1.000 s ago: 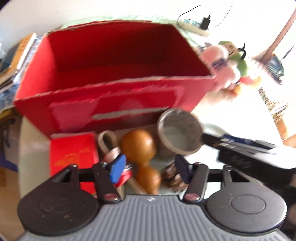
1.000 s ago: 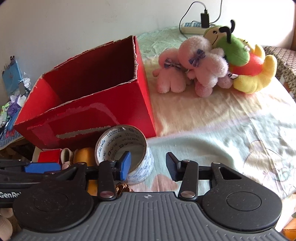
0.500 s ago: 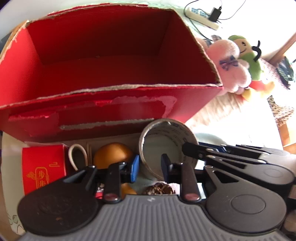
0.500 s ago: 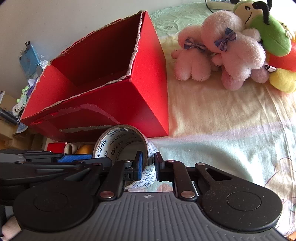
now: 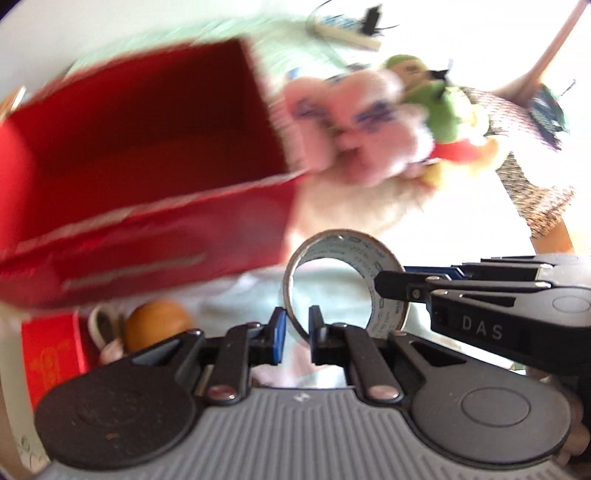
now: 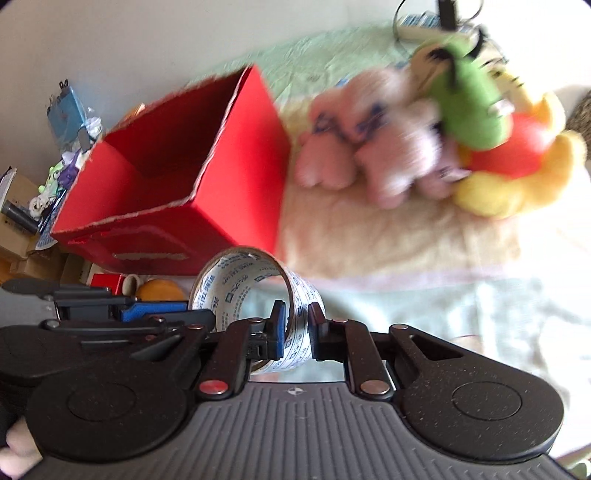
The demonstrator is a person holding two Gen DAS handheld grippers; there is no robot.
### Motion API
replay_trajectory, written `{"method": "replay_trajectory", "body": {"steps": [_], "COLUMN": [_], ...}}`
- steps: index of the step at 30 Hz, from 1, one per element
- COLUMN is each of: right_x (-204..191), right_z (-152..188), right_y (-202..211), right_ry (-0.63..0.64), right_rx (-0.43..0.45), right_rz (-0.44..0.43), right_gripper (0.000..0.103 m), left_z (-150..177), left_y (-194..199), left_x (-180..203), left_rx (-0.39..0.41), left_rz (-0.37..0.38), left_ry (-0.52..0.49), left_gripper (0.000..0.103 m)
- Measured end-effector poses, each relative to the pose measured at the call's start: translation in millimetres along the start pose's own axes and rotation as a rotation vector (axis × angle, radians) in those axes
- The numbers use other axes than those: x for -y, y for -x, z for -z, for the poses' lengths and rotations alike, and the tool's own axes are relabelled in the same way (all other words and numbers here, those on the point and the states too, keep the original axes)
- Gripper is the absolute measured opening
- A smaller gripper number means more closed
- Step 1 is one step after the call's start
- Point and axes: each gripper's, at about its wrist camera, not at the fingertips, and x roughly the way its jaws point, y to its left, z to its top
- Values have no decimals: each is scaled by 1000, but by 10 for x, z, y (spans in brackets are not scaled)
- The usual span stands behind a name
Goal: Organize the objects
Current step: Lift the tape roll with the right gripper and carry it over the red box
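Observation:
A roll of printed packing tape (image 5: 384,266) (image 6: 240,284) is held between both grippers, lifted in front of the open red cardboard box (image 5: 140,177) (image 6: 177,177). My left gripper (image 5: 297,334) is shut on the roll's left wall. My right gripper (image 6: 297,332) is shut on the roll's right wall and shows in the left wrist view (image 5: 480,295) too. The box looks empty inside.
A small red packet (image 5: 51,354), a white loop (image 5: 103,328) and a brown gourd (image 5: 155,321) lie below the box's front. Pink plush toys (image 6: 373,158) and a green and yellow plush (image 6: 495,122) sit on the bedding to the right. A power strip (image 5: 347,33) lies far back.
Both grippers have closed on the tape roll, one on each wall, and lifted it to the right of the box front. Both views are blurred from motion.

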Motion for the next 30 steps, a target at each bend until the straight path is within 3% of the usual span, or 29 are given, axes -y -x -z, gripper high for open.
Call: {"method": "replay_trajectory", "body": {"steps": [7,12,16,22,30], "right_x": [260,67,-169,-800,-1181], "right_z": [-147,-429,-675,-1167,-1420], "right_y": [508,636,579,225,-575], "right_ry": [-40,5,44,154,193], "right_rx": [170,298,341,320,137], "right_rz": [17,11,-17,-37,15], "right_gripper": [14,14,14,14,13], "left_z": [-295,-513,-717,-959,-1137], "left_y": [253,544,829,1056,559], "left_x": [515,475,87,-633,-1523], "left_rx": [136,259,315,346,209], "left_rz": [58,37,-4,-66,-60], "left_ry": [-133,-163,-153,-110,-22], "left_gripper": [7,7,7,7,7]}}
